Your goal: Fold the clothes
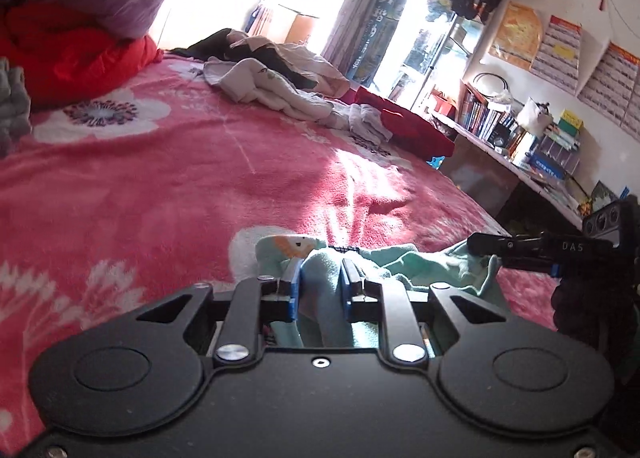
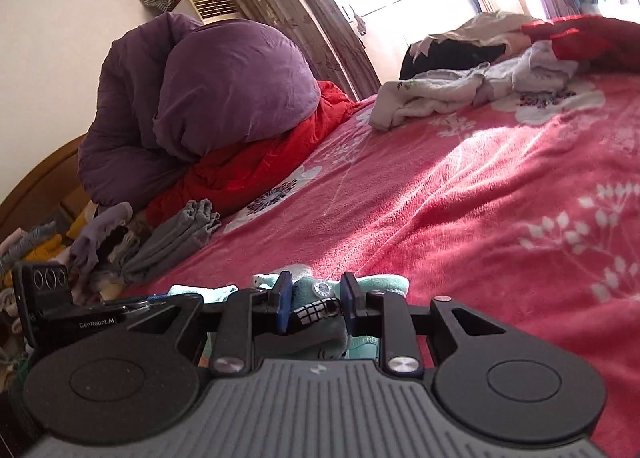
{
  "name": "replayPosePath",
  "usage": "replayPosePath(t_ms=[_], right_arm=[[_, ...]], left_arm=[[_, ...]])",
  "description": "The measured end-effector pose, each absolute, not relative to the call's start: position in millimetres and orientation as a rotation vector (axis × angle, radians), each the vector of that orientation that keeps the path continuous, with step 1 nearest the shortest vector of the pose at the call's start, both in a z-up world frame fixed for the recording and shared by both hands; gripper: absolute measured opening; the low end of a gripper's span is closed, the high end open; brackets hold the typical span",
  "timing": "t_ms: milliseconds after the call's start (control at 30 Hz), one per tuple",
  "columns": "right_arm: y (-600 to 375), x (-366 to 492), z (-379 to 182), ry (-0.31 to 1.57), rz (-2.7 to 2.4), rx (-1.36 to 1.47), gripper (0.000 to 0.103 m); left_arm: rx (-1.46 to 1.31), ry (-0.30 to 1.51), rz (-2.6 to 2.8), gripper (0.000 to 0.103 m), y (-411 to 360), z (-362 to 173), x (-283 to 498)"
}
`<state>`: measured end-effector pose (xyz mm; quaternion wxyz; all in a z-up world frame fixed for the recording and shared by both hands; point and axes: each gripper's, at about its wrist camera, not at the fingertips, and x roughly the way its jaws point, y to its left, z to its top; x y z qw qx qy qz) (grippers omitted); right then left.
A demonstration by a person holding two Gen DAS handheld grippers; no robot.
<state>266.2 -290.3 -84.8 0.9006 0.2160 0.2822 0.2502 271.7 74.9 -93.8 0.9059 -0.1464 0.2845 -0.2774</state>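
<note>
A mint-green garment (image 1: 404, 262) with an orange and white animal print lies bunched at the near edge of the pink floral bedspread (image 1: 200, 178). My left gripper (image 1: 320, 274) is shut on a fold of it. My right gripper (image 2: 316, 292) is shut on another part of the same garment (image 2: 384, 283), by a round button and black checked trim. In the left wrist view the right gripper (image 1: 484, 246) comes in from the right at the garment's far side. The left gripper's body (image 2: 80, 318) shows at the left of the right wrist view.
A pile of white, black and red clothes (image 1: 280, 82) lies at the far side of the bed. A purple duvet (image 2: 208, 90) sits on red bedding (image 2: 248, 174) by the headboard, with folded grey clothes (image 2: 172, 238) beside it. A shelf of books (image 1: 520, 138) runs along the right wall.
</note>
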Motion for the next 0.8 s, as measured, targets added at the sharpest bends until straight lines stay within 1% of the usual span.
replayPosePath(t_ms=[33, 67, 100, 167, 233, 267, 300, 333, 467, 567, 633, 700, 800], right_arm=[[-292.4, 271.3, -93.1, 0.606, 0.506, 0.500, 0.037], [-296.0, 275.9, -100.3, 0.629, 0.501, 0.565, 0.050], [-300.1, 277.4, -104.4, 0.637, 0.501, 0.621, 0.057], [-307.1, 273.4, -106.0, 0.619, 0.503, 0.685, 0.059], [-309.2, 262.0, -98.6, 0.580, 0.525, 0.638, 0.061], [-309.6, 255.5, -95.6, 0.571, 0.560, 0.605, 0.068], [-309.9, 249.0, -92.6, 0.562, 0.594, 0.571, 0.077], [-310.9, 242.9, -90.6, 0.555, 0.625, 0.551, 0.080], [-306.6, 229.3, -91.4, 0.532, 0.635, 0.456, 0.080], [-302.6, 236.9, -97.3, 0.524, 0.616, 0.453, 0.079], [-302.6, 242.4, -101.7, 0.509, 0.602, 0.479, 0.072], [-303.0, 249.3, -106.8, 0.512, 0.617, 0.505, 0.034], [-299.4, 260.8, -114.4, 0.564, 0.601, 0.517, 0.030]], left_arm=[[-0.312, 0.599, -0.562, 0.032, 75.5, -95.9, 272.5], [-0.335, 0.603, -0.562, 0.041, 78.1, -96.1, 271.4], [-0.360, 0.606, -0.562, 0.054, 81.0, -96.2, 270.2], [-0.417, 0.610, -0.566, 0.054, 88.2, -95.4, 266.7], [-0.457, 0.603, -0.582, 0.056, 96.3, -93.2, 259.7], [-0.477, 0.602, -0.598, 0.058, 99.4, -92.8, 256.5], [-0.487, 0.606, -0.615, 0.060, 99.7, -93.2, 253.8], [-0.497, 0.610, -0.632, 0.060, 99.7, -93.6, 251.1], [-0.458, 0.629, -0.664, 0.060, 87.5, -95.2, 244.9], [-0.450, 0.631, -0.682, 0.060, 80.4, -96.2, 244.0], [-0.440, 0.633, -0.686, 0.060, 78.0, -97.2, 244.4], [-0.437, 0.639, -0.686, 0.059, 77.6, -99.4, 246.1], [-0.438, 0.649, -0.682, 0.058, 78.6, -103.2, 249.0]])
